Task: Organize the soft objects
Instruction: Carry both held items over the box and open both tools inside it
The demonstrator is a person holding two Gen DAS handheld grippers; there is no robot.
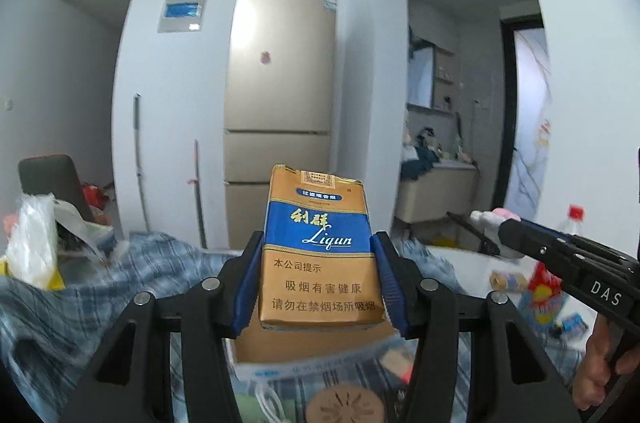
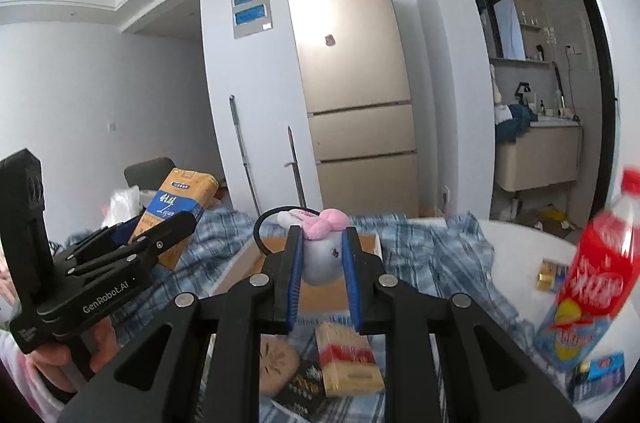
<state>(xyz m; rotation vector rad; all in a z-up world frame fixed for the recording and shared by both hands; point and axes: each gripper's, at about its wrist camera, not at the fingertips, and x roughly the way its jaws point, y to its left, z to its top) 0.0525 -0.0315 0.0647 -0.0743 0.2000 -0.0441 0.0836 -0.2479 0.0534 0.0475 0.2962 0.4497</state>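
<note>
My left gripper (image 1: 318, 247) is shut on a gold and blue soft cigarette pack (image 1: 320, 247) and holds it upright above an open cardboard box (image 1: 304, 343). The pack (image 2: 176, 219) and the left gripper (image 2: 160, 231) also show at the left of the right wrist view. My right gripper (image 2: 322, 243) is shut on a small white and pink plush toy (image 2: 322, 247) with a black elastic loop (image 2: 260, 223), held above the cardboard box (image 2: 248, 263). The right gripper (image 1: 496, 227) shows at the right in the left wrist view with the plush toy (image 1: 490, 219) at its tip.
A blue plaid cloth (image 2: 440, 247) covers the white table (image 2: 524, 247). A red-labelled bottle (image 2: 600, 263), a chip bag (image 2: 572, 335), a red and yellow pack (image 2: 348, 359), a round tan pad (image 2: 276, 359) and small packets lie around. A plastic bag (image 1: 32, 243) sits at the left.
</note>
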